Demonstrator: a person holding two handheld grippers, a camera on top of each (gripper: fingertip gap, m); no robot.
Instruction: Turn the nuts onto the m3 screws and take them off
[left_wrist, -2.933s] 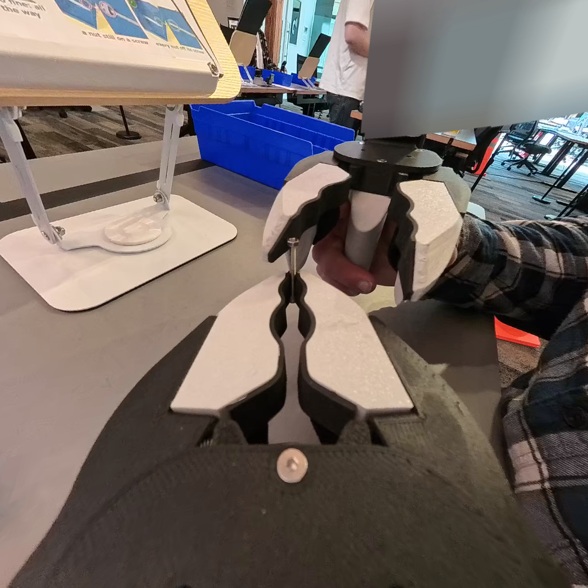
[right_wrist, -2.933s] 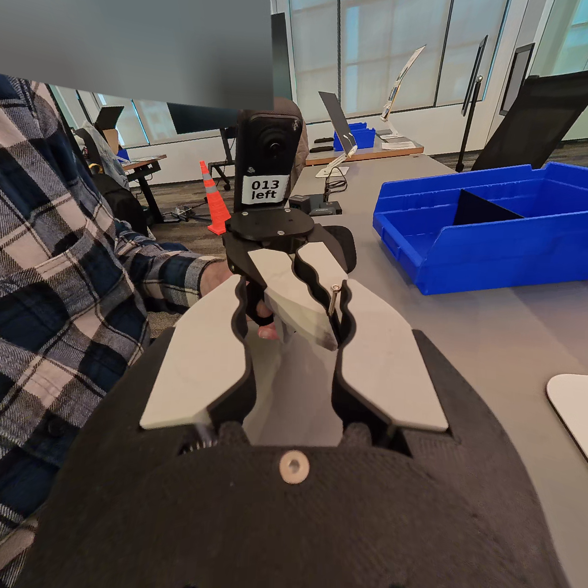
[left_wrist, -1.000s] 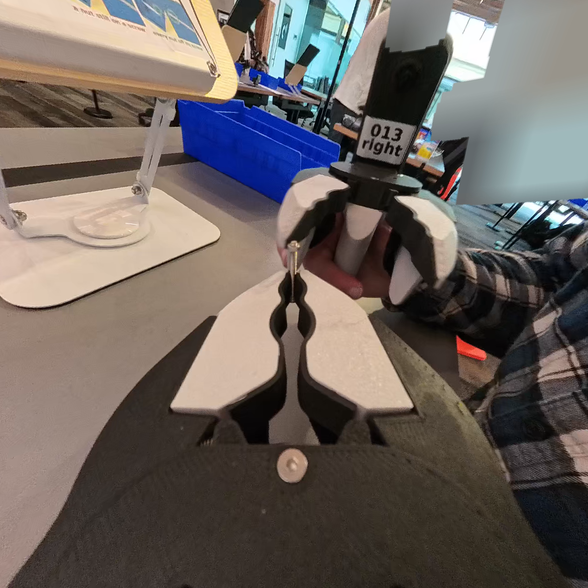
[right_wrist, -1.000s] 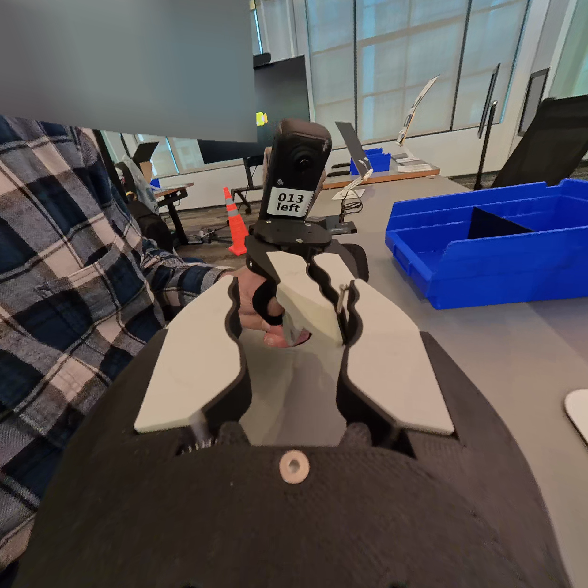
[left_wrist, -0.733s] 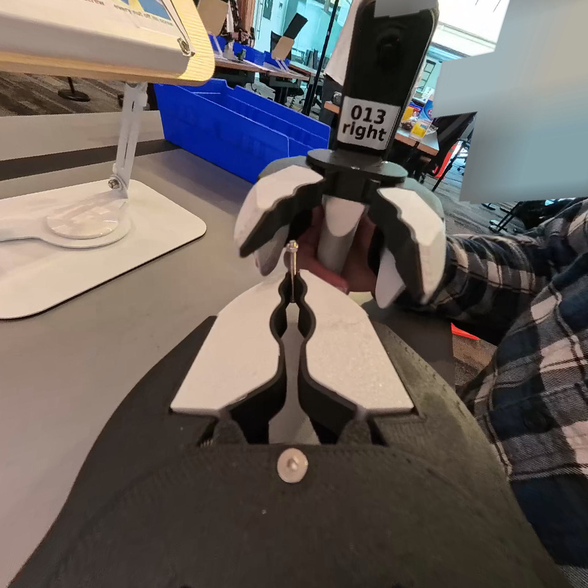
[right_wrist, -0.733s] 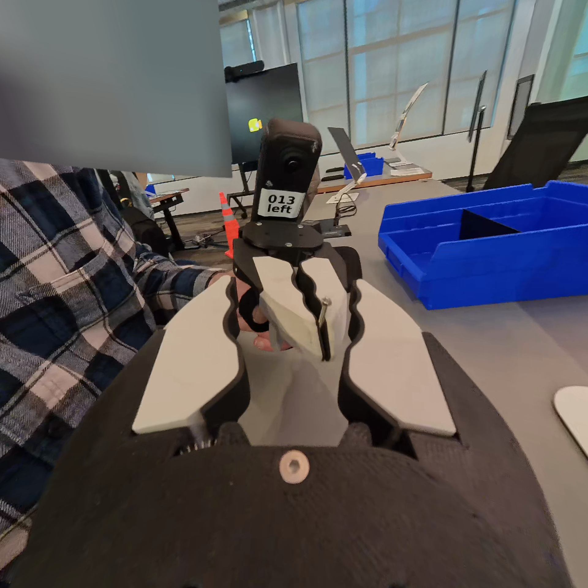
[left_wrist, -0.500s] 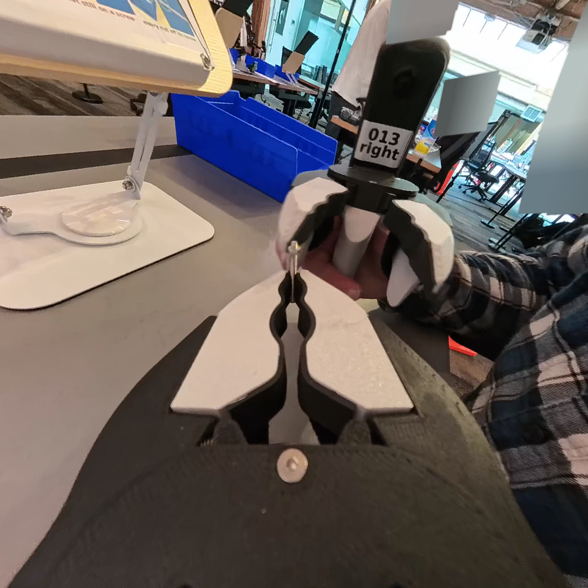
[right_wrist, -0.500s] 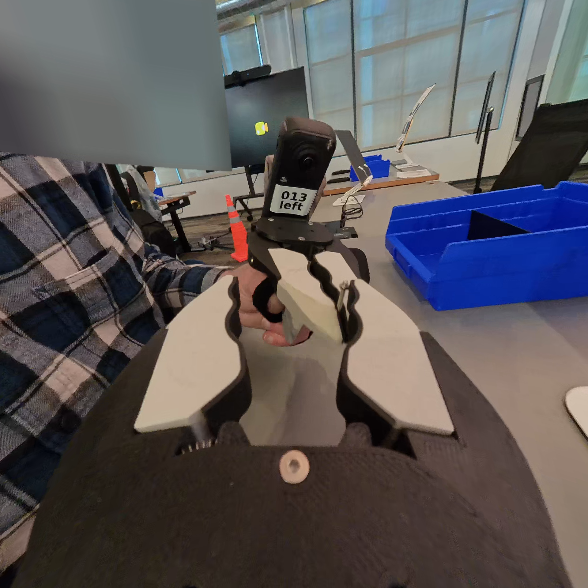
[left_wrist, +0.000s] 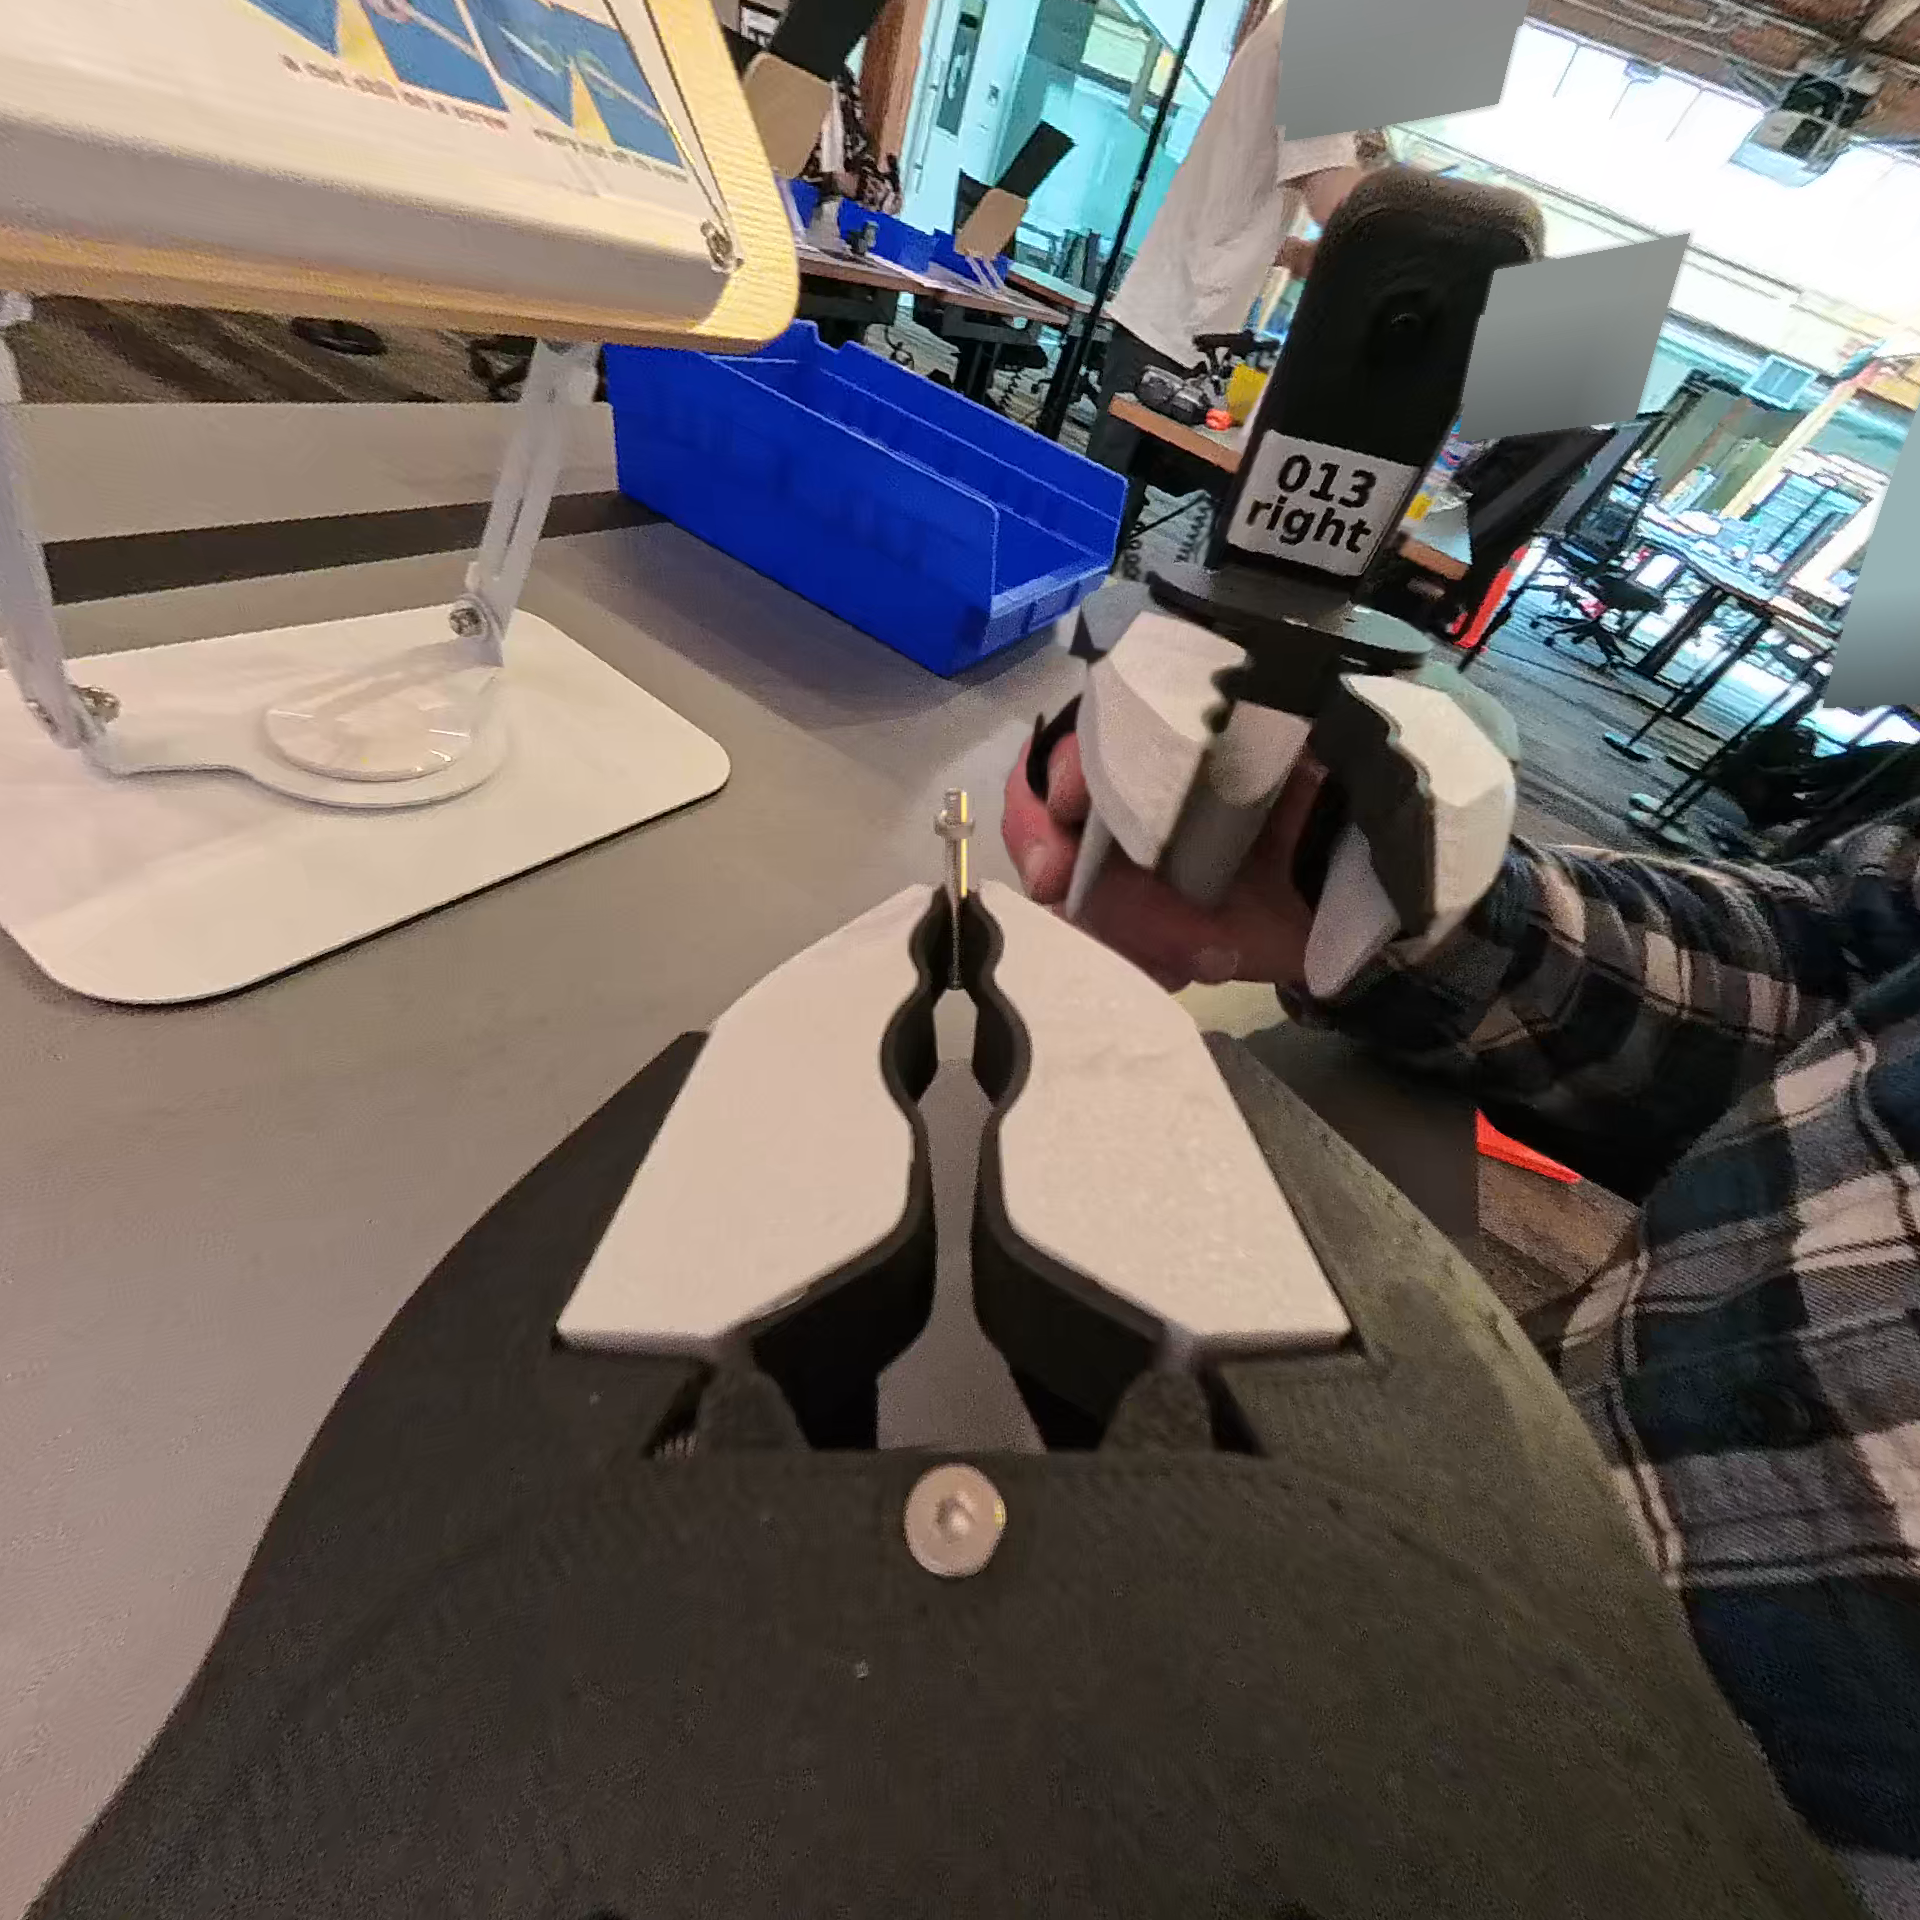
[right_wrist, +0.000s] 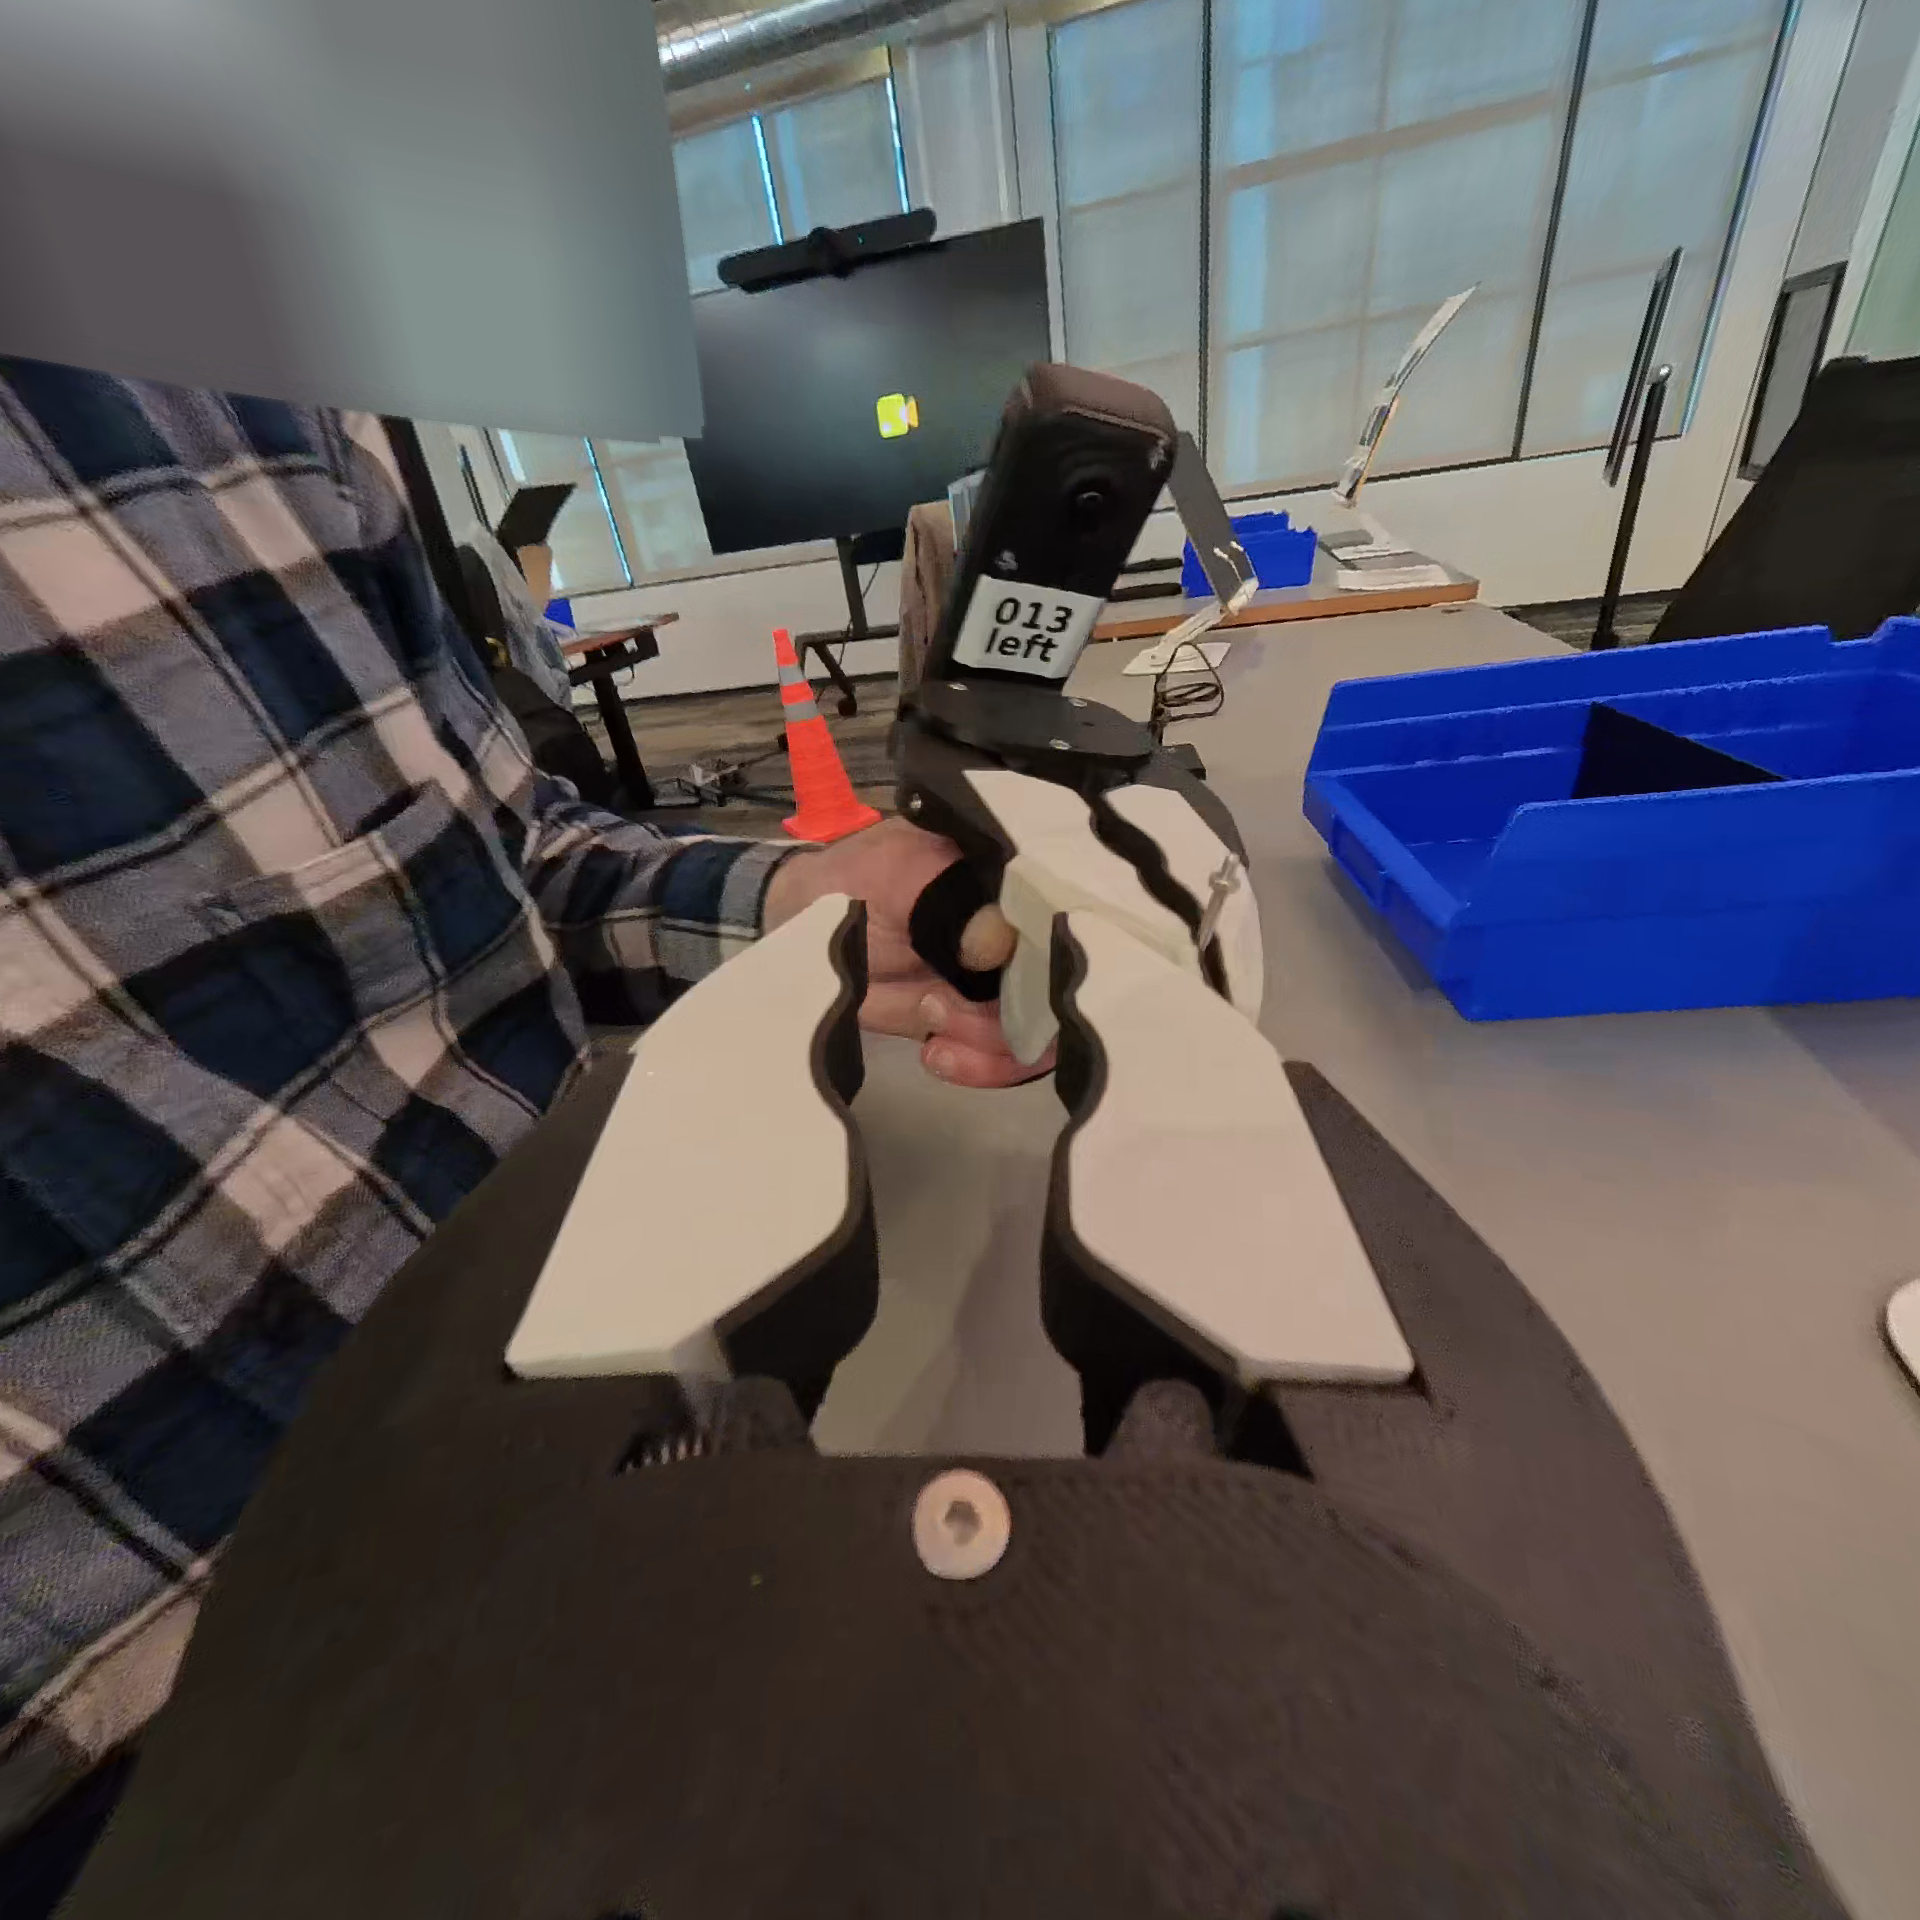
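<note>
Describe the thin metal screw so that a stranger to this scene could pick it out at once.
Start at the grey table, between the white stand base and the blue bin. The left gripper is shut there, and the screw stands upright out of its fingertips. It is the only slim silver pin, with a small nut near its top.

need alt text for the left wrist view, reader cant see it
The left gripper is shut on a thin silver screw with a nut near its top, upright above a grey table. The right gripper, hand-held, is just right of it; a blue bin and white stand lie behind.
</note>
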